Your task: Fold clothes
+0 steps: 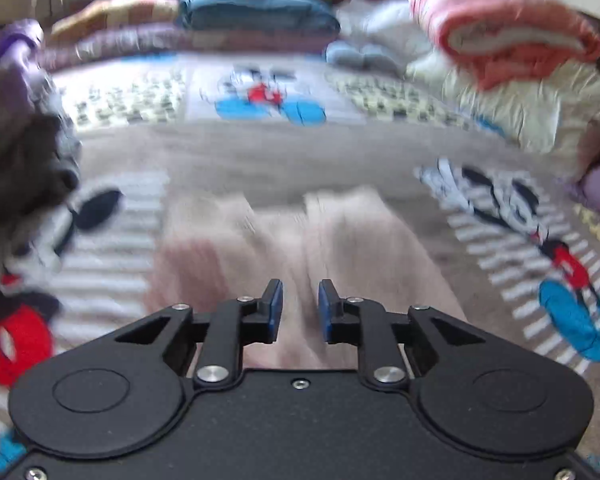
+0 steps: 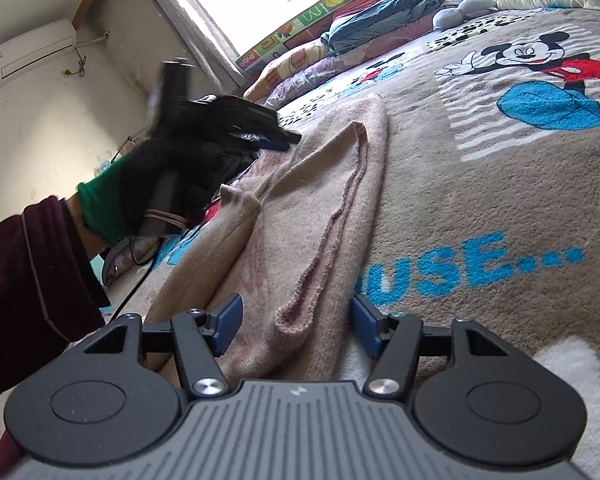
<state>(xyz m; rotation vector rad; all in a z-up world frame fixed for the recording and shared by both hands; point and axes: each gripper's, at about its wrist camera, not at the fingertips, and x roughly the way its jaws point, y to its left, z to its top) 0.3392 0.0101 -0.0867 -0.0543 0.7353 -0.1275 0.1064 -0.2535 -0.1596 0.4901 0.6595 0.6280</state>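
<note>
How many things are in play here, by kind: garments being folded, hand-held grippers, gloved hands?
Beige knit garment: 1
Hand-held grippers: 2, left hand-held gripper and right hand-held gripper
Gloved hand: 1
Total: 4

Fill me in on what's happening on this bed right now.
A person is folding a beige knit garment laid flat on a cartoon-print blanket. The left hand-held gripper, gripped in a black-gloved hand, hangs over the garment's far end with its jaws slightly apart and nothing between them. The right hand-held gripper sits at the near end, jaws open on either side of a folded edge without pinching it. Folded bedding is piled at the bed's far side.
</note>
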